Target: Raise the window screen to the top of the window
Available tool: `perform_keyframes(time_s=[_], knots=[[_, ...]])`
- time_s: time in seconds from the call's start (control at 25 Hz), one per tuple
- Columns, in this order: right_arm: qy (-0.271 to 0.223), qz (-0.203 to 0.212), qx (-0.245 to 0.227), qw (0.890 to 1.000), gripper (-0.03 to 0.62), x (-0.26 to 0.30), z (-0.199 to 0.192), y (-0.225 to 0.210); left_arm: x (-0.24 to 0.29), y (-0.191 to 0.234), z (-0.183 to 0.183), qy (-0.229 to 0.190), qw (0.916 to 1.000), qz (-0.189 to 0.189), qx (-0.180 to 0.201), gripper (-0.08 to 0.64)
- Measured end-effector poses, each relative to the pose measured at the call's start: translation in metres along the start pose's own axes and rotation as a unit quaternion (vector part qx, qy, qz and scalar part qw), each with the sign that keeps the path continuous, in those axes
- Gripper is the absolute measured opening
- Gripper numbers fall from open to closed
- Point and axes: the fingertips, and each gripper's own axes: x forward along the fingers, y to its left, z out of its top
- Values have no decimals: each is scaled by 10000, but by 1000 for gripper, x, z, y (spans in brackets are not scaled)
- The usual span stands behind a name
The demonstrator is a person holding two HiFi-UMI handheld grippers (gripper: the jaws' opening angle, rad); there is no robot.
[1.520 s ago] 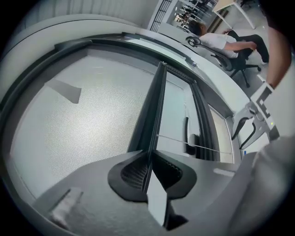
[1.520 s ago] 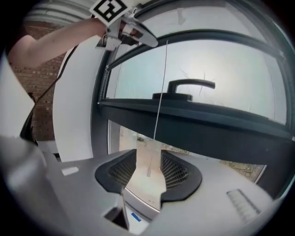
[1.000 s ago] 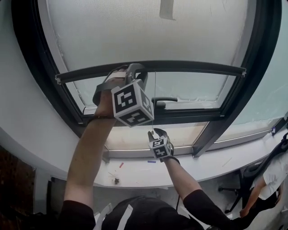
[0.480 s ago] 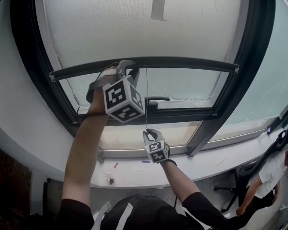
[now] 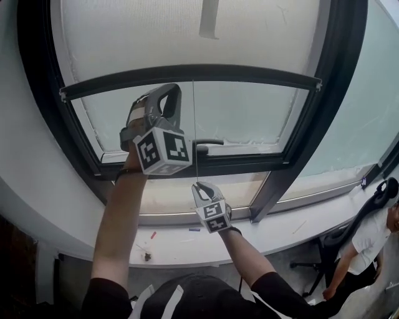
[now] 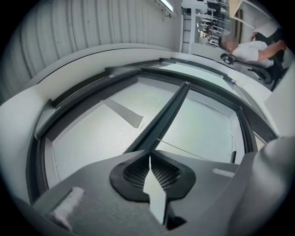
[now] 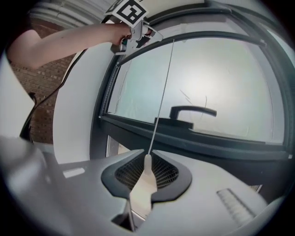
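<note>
The window screen (image 5: 156, 31) is a pale mesh blind ending in a dark bottom bar (image 5: 187, 73) that crosses the window. My left gripper (image 5: 169, 88) is raised with its tips right at the bar, jaws shut with nothing between them; the bar (image 6: 161, 120) runs on just beyond my left gripper (image 6: 150, 154). A thin pull cord (image 5: 194, 124) hangs from the bar down to my right gripper (image 5: 196, 185). My right gripper (image 7: 147, 159) is shut on the cord's white toggle (image 7: 147, 168), and the cord (image 7: 163, 87) runs taut up to the bar (image 7: 207, 34).
A black window handle (image 5: 209, 144) sits on the sash under the bar. The white sill (image 5: 187, 240) carries small bits (image 5: 146, 255). A person sits on an office chair (image 5: 368, 237) at the lower right. A strip of tape (image 5: 209, 19) is on the screen.
The bottom bar has gone up the window. Both grippers have risen with it, and the left one has tipped upward towards the bar.
</note>
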Motion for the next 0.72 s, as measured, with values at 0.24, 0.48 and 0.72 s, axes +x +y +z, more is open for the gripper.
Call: perform_keyframes(time_s=[0.24, 0.48, 0.72], knots=[[-219, -52, -153, 9996, 52, -5, 40, 2, -17, -26, -22, 49, 9967, -323, -749, 5], [-713, -199, -175, 9971, 52, -6, 79, -7, -37, -46, -48, -9, 9854, -481, -1634, 5], [-1048, -339, -265, 9936, 52, -16, 123, -22, -58, -54, -65, 30, 9699, -560, -2369, 5]])
